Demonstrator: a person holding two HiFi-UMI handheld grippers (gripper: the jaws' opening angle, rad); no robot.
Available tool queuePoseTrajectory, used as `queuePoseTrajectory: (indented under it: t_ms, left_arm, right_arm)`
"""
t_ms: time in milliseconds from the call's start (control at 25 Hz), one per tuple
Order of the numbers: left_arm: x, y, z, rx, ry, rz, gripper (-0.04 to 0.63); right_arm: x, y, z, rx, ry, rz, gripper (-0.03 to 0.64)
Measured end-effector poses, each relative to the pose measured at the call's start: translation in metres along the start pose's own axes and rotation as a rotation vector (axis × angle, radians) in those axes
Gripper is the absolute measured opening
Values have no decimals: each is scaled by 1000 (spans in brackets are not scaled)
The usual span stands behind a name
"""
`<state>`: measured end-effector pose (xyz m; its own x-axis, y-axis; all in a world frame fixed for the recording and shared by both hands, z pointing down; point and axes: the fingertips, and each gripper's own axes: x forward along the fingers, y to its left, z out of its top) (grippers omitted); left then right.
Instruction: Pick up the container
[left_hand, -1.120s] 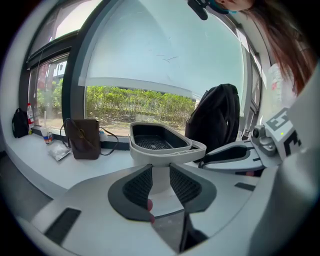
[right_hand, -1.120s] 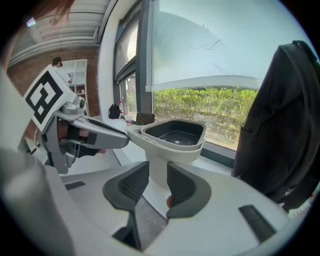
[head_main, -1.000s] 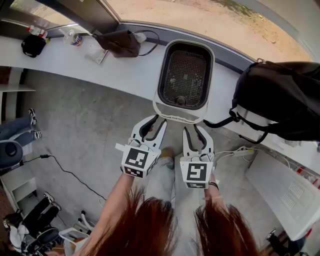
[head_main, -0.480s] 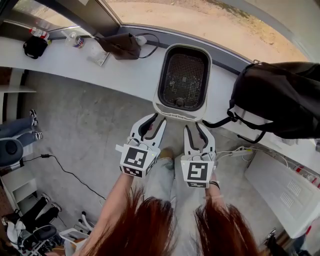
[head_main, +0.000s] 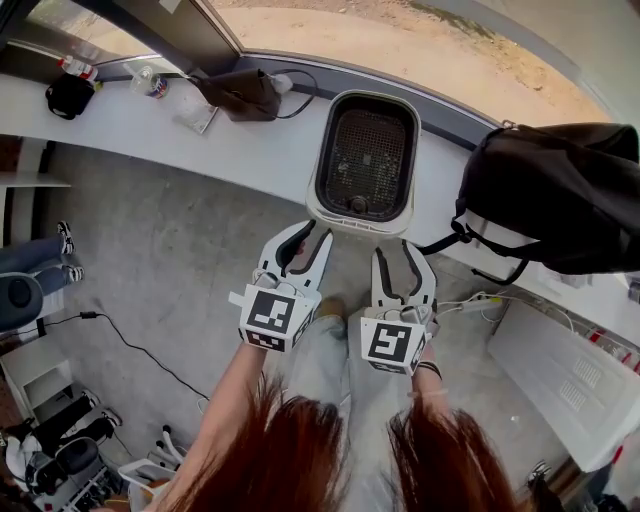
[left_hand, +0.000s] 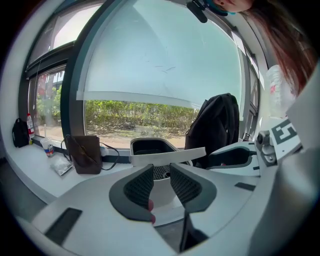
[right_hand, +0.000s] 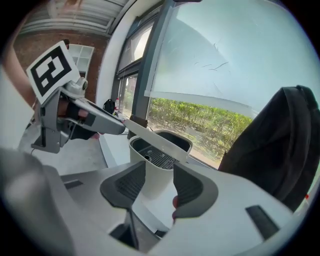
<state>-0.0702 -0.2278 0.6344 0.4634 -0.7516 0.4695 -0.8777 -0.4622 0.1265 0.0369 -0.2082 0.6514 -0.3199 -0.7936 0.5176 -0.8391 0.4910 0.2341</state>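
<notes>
The container (head_main: 352, 226) is a white tub with a black mesh basket inside, standing on the white counter (head_main: 230, 140) by the window. My left gripper (head_main: 305, 241) hovers just short of its front lip, jaws open with nothing between them. My right gripper (head_main: 403, 252) hangs beside it, also near the lip; its jaws have just been opening and hold nothing. In the left gripper view the container (left_hand: 167, 156) shows beyond the open left gripper (left_hand: 161, 176). In the right gripper view the container (right_hand: 158, 186) stands past the open right gripper (right_hand: 159, 180).
A black backpack (head_main: 550, 195) sits on the counter right of the container. A brown bag (head_main: 238, 90), a clear packet (head_main: 190, 105), a black pouch (head_main: 68, 92) and a bottle (head_main: 75, 65) lie far left. A white rack (head_main: 570, 380) stands lower right. Cables trail on the grey floor.
Both grippers have drawn slightly back from the container's front lip. The right gripper's fingers stand wider apart than before. The container has stayed on the counter.
</notes>
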Motion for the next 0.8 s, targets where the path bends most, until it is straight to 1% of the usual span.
queuePoseTrajectory:
  t_ms: [160, 400, 640, 800]
  left_arm:
    - [1, 1, 5, 17, -10, -1, 106]
    - [1, 5, 18, 28, -24, -5, 106]
    - [3, 8, 30, 45, -38, -14, 106]
    - [6, 8, 37, 47, -43, -22, 106]
  right_arm:
    - [3, -6, 9, -32, 7, -27, 176]
    - [7, -18, 26, -119, -11, -92, 181]
    - [14, -29, 41, -189, -24, -132, 190]
    - [18, -34, 49, -218, -32, -140, 190]
